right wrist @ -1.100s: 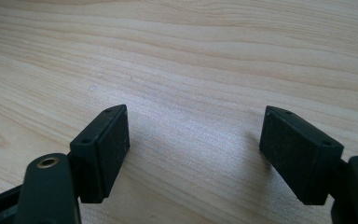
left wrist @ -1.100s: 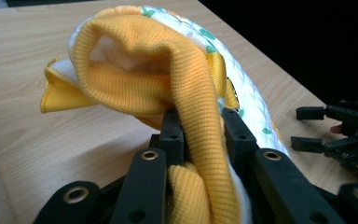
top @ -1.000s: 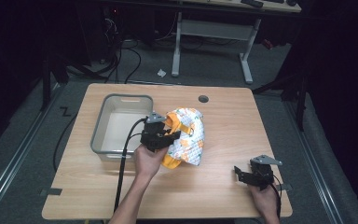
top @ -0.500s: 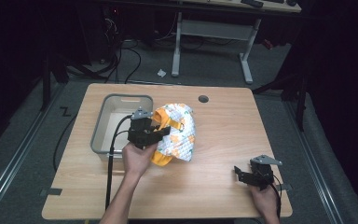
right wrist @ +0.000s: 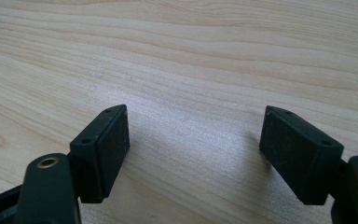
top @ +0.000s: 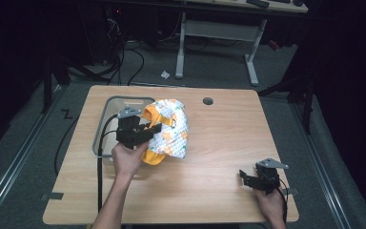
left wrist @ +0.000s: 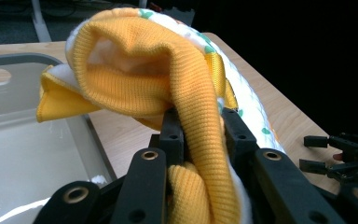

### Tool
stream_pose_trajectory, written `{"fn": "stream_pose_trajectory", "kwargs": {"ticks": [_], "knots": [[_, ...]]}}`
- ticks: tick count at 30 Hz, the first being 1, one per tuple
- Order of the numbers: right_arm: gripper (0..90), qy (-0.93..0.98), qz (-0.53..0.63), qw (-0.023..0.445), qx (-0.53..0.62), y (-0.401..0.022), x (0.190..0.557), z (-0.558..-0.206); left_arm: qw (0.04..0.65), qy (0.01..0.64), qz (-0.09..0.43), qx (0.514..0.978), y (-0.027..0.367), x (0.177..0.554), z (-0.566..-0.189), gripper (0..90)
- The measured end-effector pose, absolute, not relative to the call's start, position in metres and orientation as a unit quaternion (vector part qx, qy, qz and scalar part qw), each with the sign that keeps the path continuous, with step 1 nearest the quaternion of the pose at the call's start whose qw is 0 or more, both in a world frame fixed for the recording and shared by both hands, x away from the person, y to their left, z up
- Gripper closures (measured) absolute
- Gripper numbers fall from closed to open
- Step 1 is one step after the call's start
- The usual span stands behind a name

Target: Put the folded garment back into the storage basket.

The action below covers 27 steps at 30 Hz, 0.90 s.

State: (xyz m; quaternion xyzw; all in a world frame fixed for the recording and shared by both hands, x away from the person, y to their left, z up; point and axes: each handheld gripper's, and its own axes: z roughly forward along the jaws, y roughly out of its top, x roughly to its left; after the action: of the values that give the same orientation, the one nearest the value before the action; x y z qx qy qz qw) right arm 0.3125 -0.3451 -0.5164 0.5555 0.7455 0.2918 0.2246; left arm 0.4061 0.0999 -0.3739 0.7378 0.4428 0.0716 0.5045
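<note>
A yellow-trimmed patterned garment [top: 169,131] hangs above the desk [top: 219,143] beside the clear bin [top: 106,114], pinched by its ribbed cuff in the left gripper [top: 153,129]. The right gripper [top: 244,179] rests wide-jawed near the desk's edge.

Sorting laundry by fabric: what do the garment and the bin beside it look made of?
The garment looks like soft knit, probably cotton: ribbed orange trim, quilted white printed body. The bin seems clear glossy plastic with a grey rim; the tabletop shows through.
</note>
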Motion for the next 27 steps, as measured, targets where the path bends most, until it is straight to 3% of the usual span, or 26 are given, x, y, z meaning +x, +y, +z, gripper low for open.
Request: {"fn": "stream_pose_trajectory", "kwargs": {"ticks": [27], "knots": [[24.4, 0.745, 0.292, 0.225, 0.556, -0.345, 0.312, -0.516, 0.484, 0.491, 0.095, 0.718, 0.174, 0.426, -0.376, 73.6]]}}
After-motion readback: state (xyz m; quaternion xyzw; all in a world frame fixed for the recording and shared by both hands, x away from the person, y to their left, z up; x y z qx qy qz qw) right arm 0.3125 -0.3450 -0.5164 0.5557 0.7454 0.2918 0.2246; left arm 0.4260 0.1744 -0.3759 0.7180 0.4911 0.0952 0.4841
